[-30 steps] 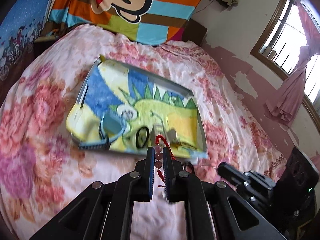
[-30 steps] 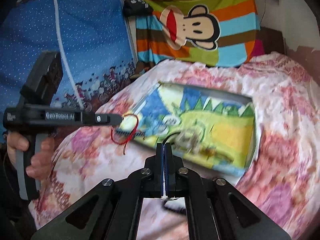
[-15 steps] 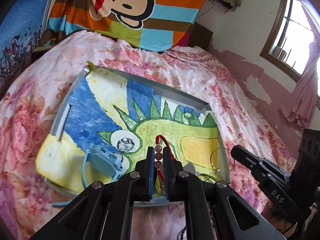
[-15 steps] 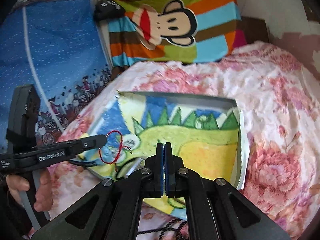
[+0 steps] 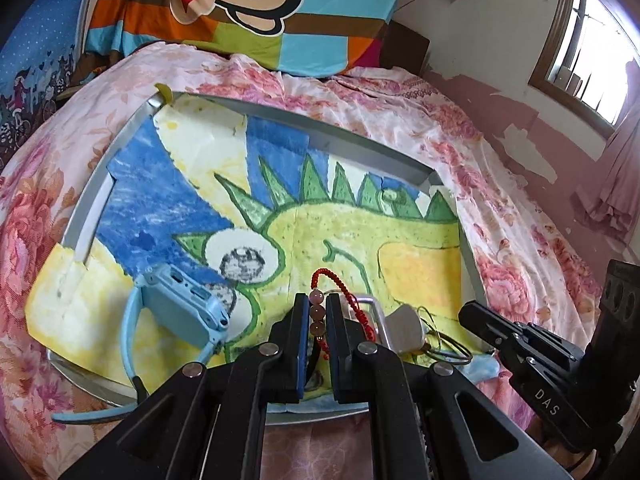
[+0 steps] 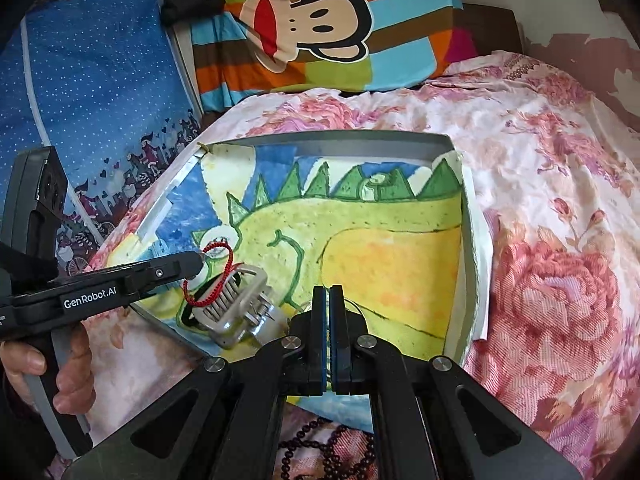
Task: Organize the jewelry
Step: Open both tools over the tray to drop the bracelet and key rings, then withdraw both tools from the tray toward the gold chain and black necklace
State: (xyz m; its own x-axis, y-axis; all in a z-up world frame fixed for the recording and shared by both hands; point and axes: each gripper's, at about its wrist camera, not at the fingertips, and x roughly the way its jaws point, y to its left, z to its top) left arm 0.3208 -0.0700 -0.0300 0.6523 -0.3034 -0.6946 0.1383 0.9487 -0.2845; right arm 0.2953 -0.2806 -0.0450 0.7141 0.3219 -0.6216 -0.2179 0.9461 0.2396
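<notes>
**Red cord bracelet pinched over the tray**

Over the near edge of the grey tray point(image 5: 362, 142), the left gripper point(image 5: 318, 312) is closed on a red cord bracelet point(image 5: 320, 314). Three pinkish beads of the bracelet sit in a row between the two blue-lined fingers, and the red cord loops out ahead of the fingertips and trails back down on the right side of the right finger. In the right wrist view the same bracelet point(image 6: 216, 276) hangs as a red loop from the tip of the left gripper point(image 6: 198, 258), above the tray's lower left corner and just over a silver metal piece point(image 6: 236, 306) lying there. A hand point(image 6: 48, 364) grips the left gripper's handle at the left edge.

The tray rests on a pink floral bedspread point(image 6: 552, 264) and is lined with a painted sheet showing a green spiky creature point(image 5: 304, 216). On that sheet lie a light blue watch point(image 5: 180, 306) to the left of the left gripper, and thin wire hoops point(image 5: 444, 344) just to its right.

The right gripper point(image 6: 330, 308) has its fingers pressed almost together with only a narrow slit between them, and nothing is seen held there. It sits over the tray's near edge, right of the bracelet and apart from it. A strand of dark beads point(image 6: 320, 452) lies on the bedspread below it, outside the tray.
</notes>
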